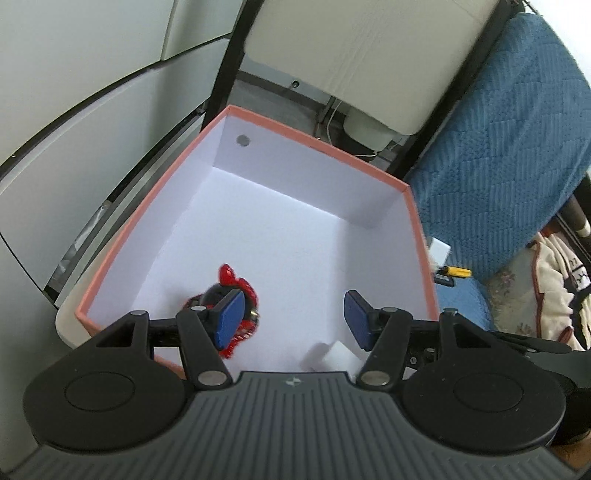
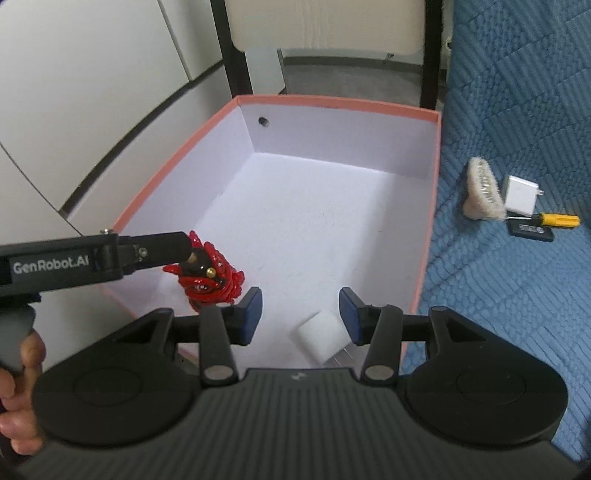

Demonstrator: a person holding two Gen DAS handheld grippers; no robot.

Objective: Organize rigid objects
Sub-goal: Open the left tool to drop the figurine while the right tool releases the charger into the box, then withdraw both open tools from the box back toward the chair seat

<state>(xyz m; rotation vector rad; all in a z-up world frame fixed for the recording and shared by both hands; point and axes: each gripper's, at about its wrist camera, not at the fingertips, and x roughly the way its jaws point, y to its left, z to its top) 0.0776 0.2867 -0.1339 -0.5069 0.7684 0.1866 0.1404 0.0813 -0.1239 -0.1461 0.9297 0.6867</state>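
Observation:
A pink-rimmed box (image 1: 413, 206) with a white inside stands beside a blue quilt; its rim also shows in the right wrist view (image 2: 332, 101). On its floor lie a red and black figurine (image 1: 236, 282) (image 2: 208, 282) and a white block (image 1: 332, 356) (image 2: 321, 338). My left gripper (image 1: 293, 319) is open over the box's near end, with the figurine just behind its left pad. In the right wrist view its arm reaches in from the left and ends at the figurine. My right gripper (image 2: 301, 314) is open and empty above the white block.
On the blue quilt (image 2: 517, 110) right of the box lie a fluffy beige brush (image 2: 482, 190), a white charger (image 2: 519, 194), a yellow-handled screwdriver (image 2: 554, 220) and a small black device (image 2: 530, 230). A black-framed chair (image 2: 325, 26) stands behind the box. White panels are on the left.

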